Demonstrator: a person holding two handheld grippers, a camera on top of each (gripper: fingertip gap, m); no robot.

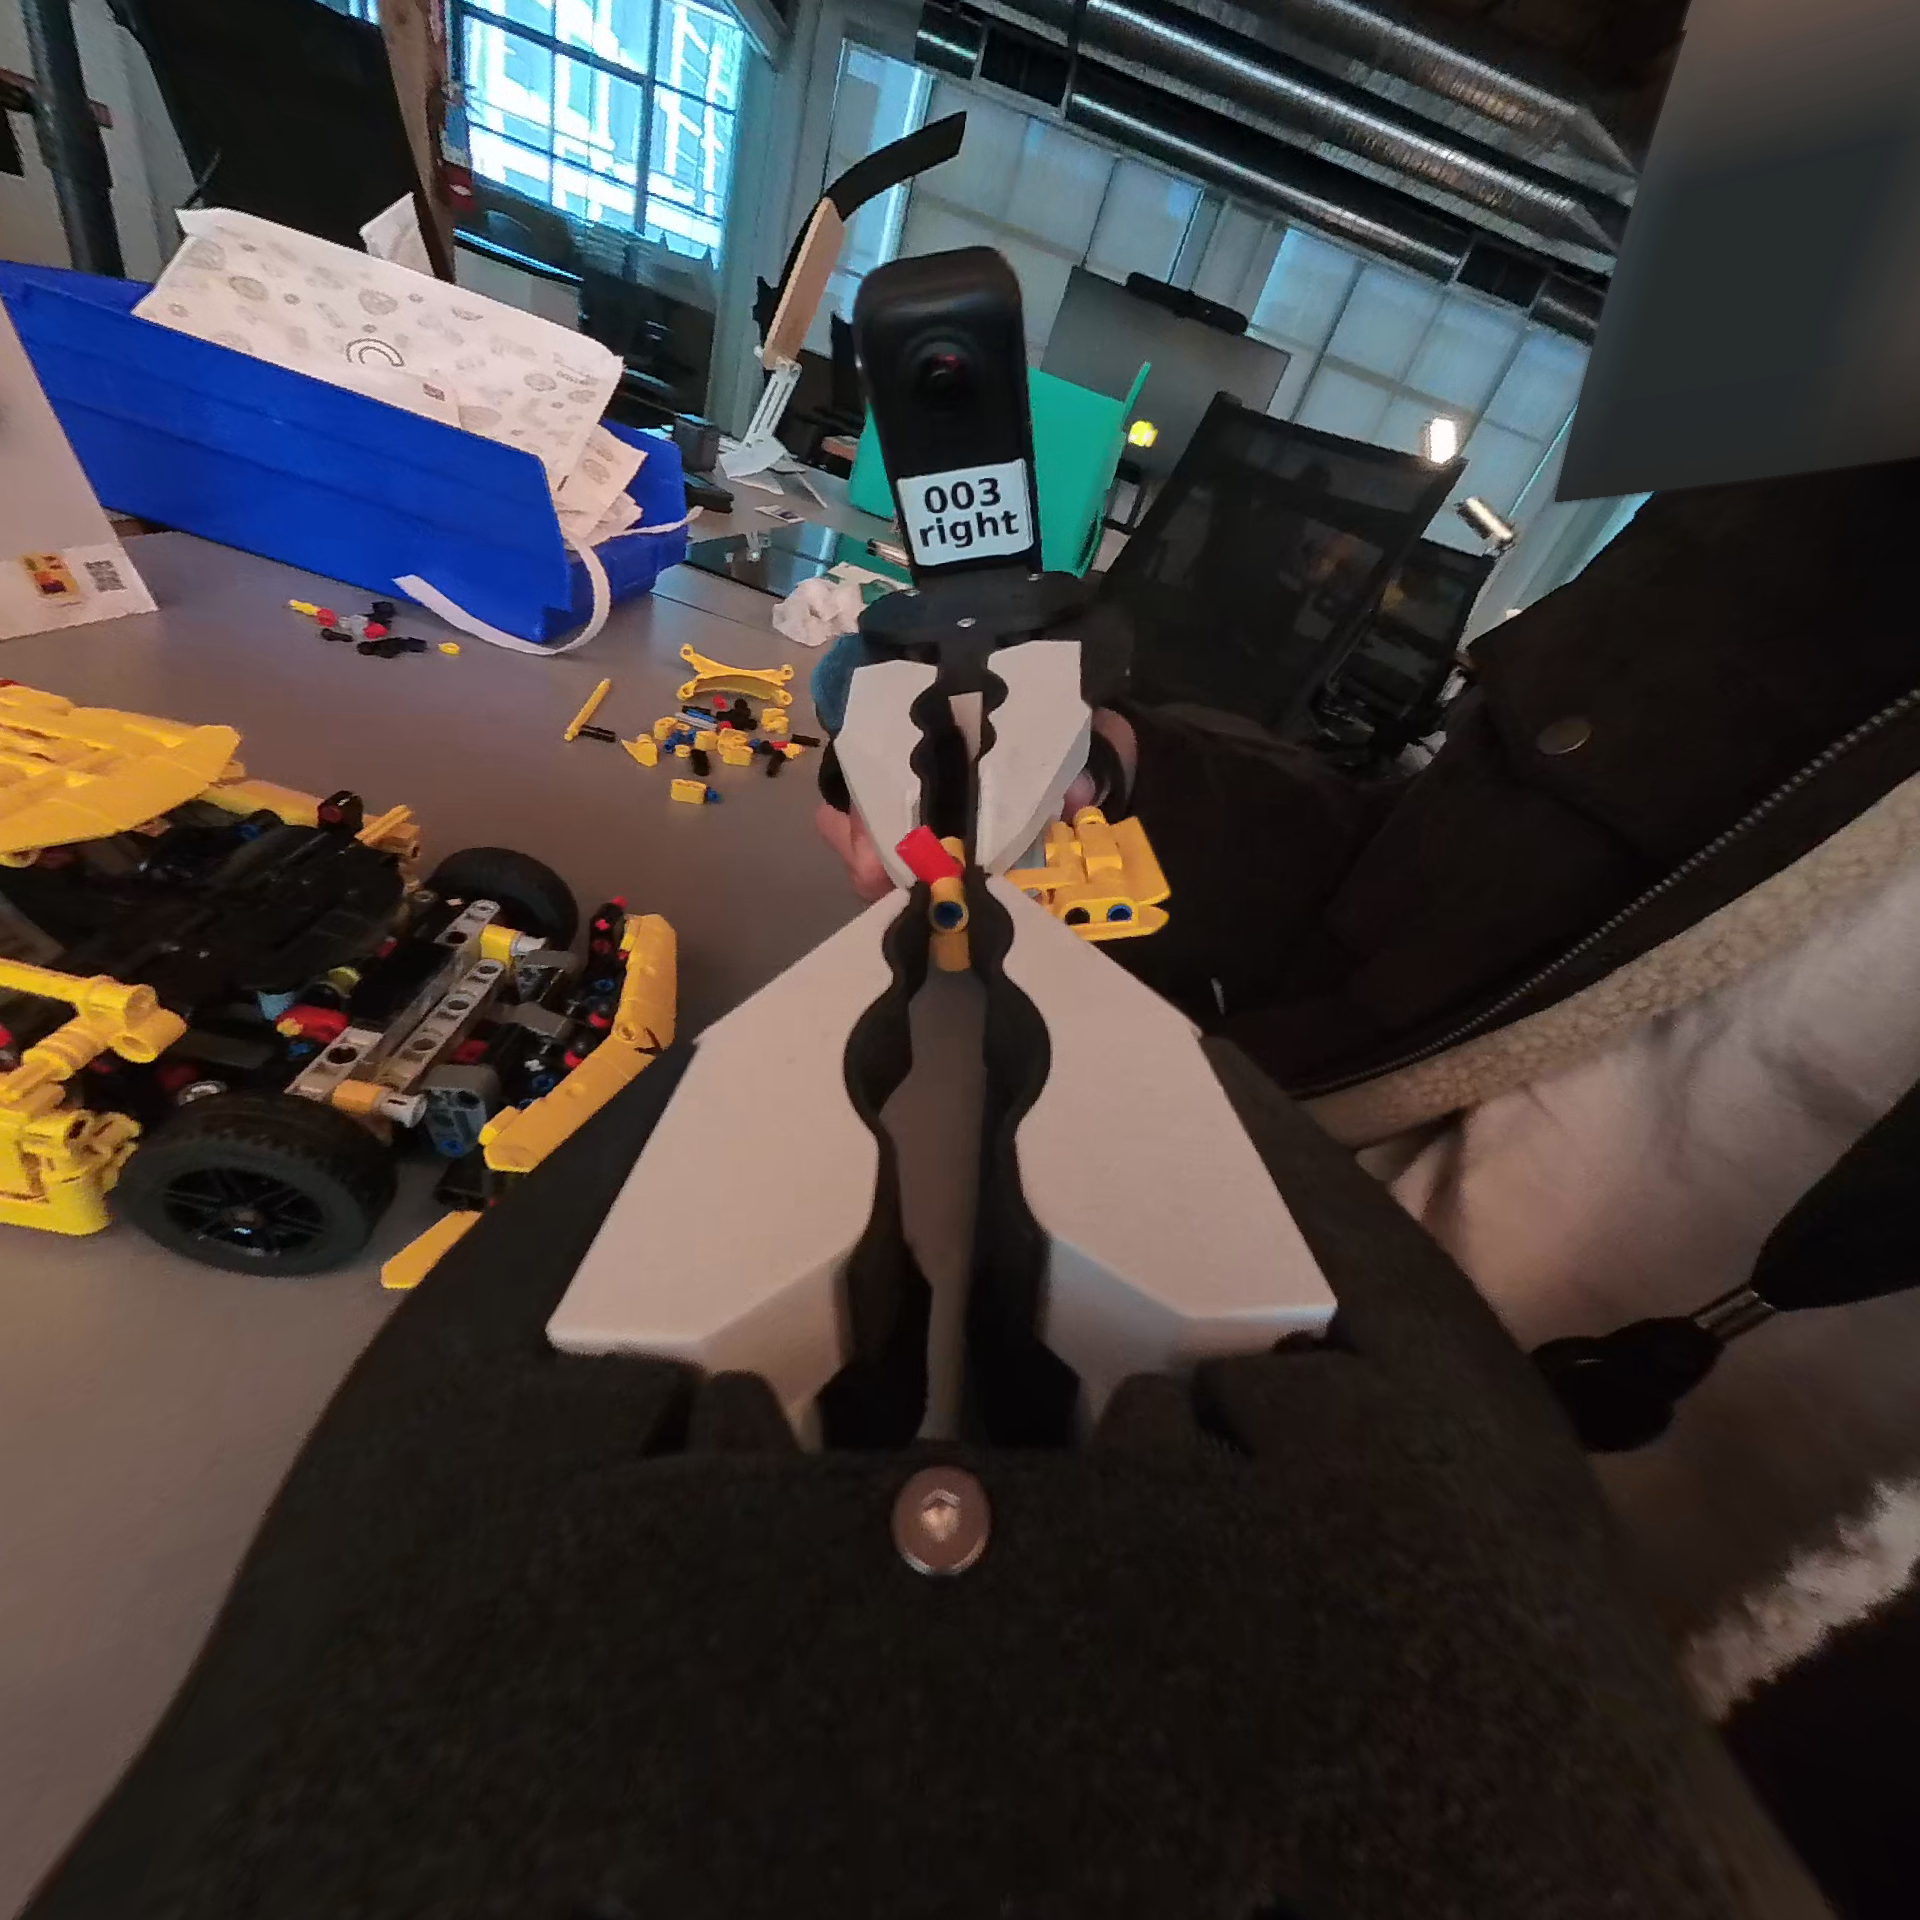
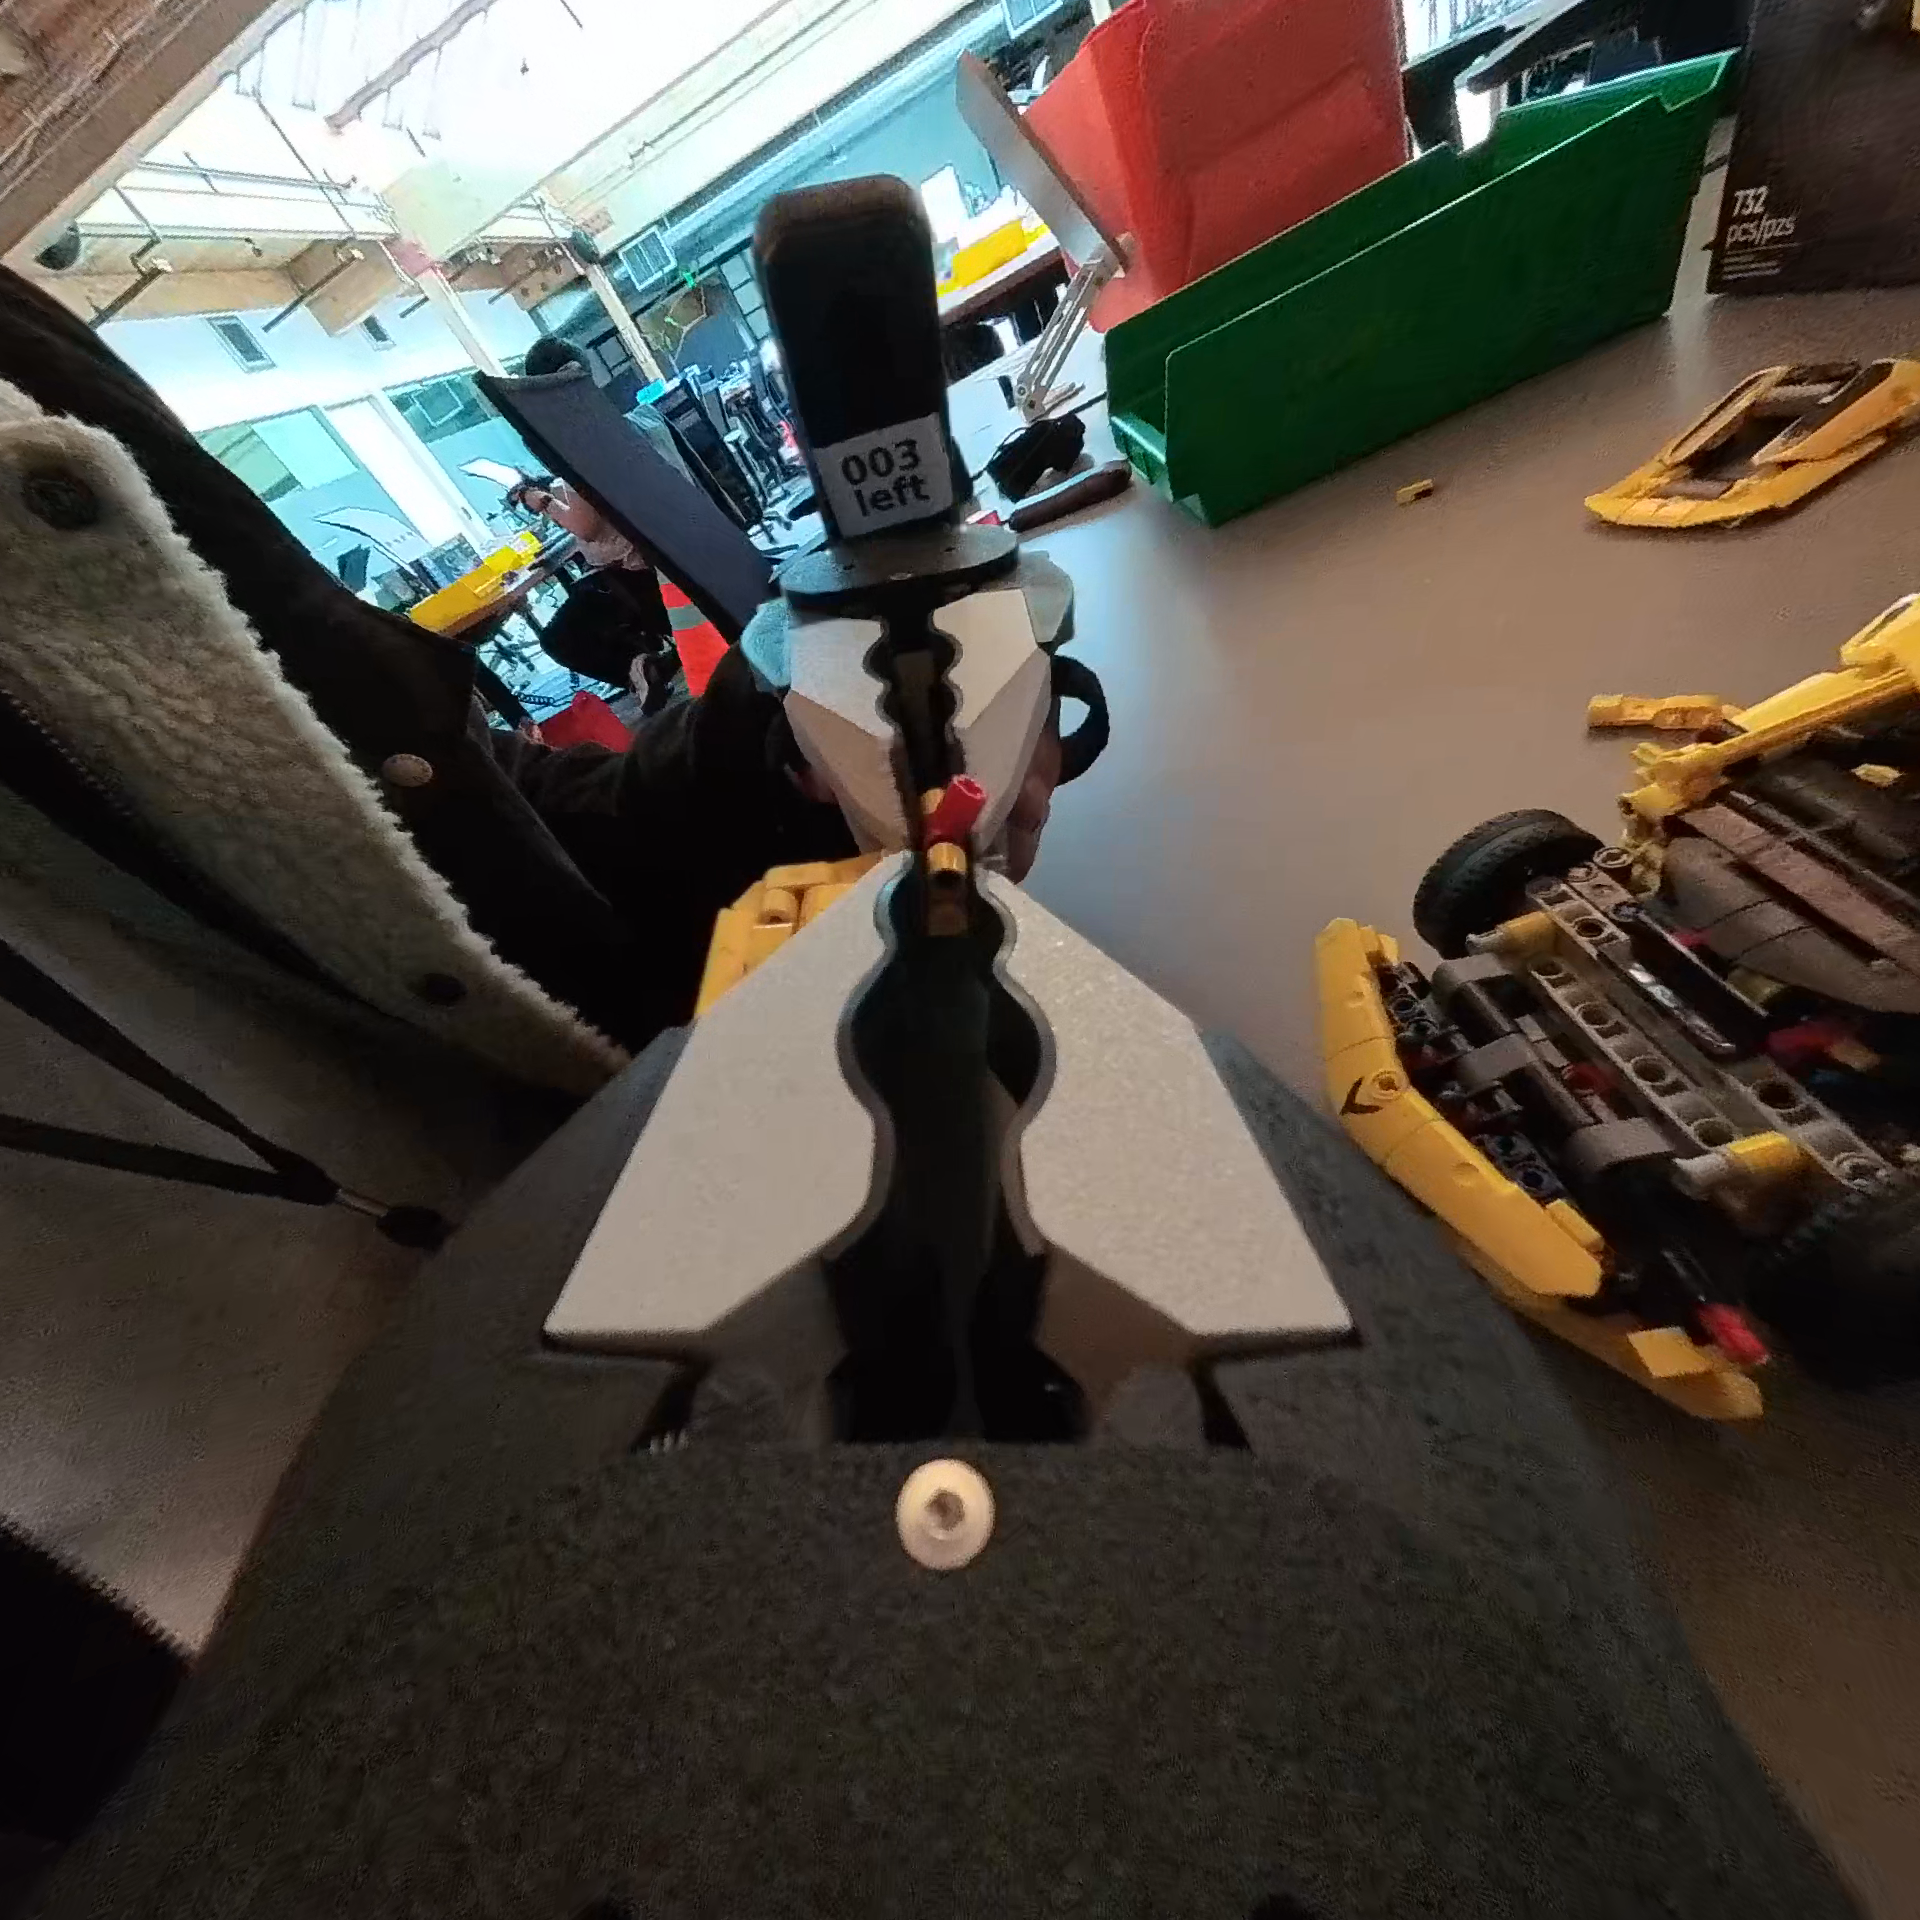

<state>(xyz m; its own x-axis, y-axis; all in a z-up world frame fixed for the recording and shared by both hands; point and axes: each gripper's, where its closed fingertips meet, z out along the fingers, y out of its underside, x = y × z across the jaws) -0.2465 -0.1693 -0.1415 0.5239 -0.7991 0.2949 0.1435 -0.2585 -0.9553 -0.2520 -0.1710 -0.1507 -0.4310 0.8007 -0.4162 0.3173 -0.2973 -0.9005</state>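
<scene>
- Left wrist view: the left gripper [image 1: 951, 906] has its jaws pressed nearly together on a small yellow and red part [image 1: 940, 883], held in the air above the table [image 1: 208, 1455]; the right gripper [image 1: 940, 831] meets it tip to tip, also narrow on the same part; which tongs carry which end, I cannot tell.
- The yellow car [image 1: 312, 1039] stands half built, chassis uncovered; loose pieces [image 1: 717, 727] lie unused behind it; a yellow sub-assembly [image 1: 1101, 873] lies just under the tips.
- The blue bin [image 1: 312, 447] contains printed paper sheets [image 1: 395, 322].
- Right wrist view: the right gripper [image 2: 940, 883] pinches the small yellow and red part [image 2: 948, 842], with the left gripper [image 2: 940, 805] closed against it.
- The yellow car [image 2: 1610, 1091] shows open beams; a yellow body panel [image 2: 1756, 447] lies apart, not mounted.
- The inside of the green bin [image 2: 1403, 343] is hidden; a dark box [image 2: 1829, 156] stands beside it.
</scene>
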